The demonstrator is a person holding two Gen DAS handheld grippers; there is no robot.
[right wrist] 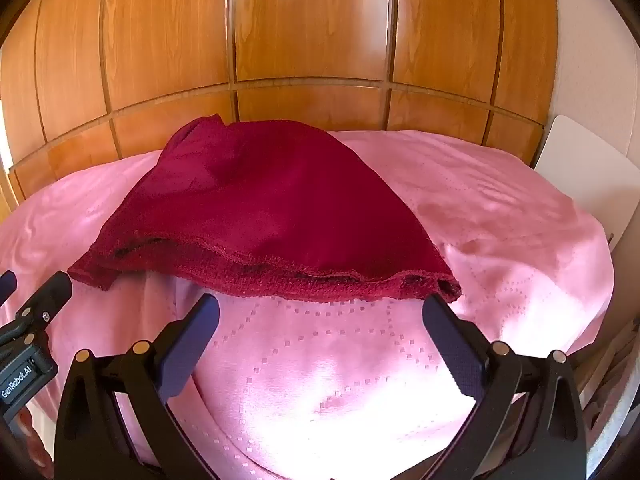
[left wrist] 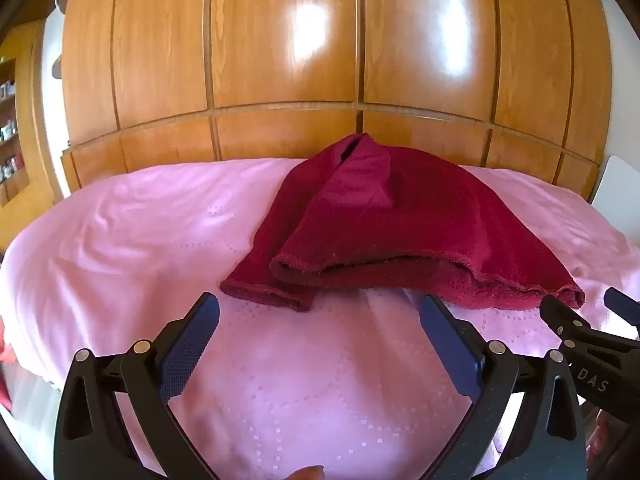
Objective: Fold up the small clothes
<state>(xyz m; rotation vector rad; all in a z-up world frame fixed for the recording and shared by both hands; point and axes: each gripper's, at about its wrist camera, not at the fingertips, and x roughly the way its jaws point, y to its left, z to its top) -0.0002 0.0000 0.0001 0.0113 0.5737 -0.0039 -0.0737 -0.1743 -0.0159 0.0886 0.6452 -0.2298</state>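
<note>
Both grippers open, hovering short of the dark red garment on the pink bedspread.

The dark red garment [left wrist: 400, 228] lies partly folded on the pink bedspread [left wrist: 132, 220], its hemmed edge facing the cameras and its far end toward the wooden wardrobe [left wrist: 280, 60]. Left gripper [left wrist: 320, 312]: jaws spread wide, nothing between them, just short of the hem. Right gripper [right wrist: 320, 312]: jaws likewise wide and empty, near the hem's right corner. Neither touches the garment.
</note>
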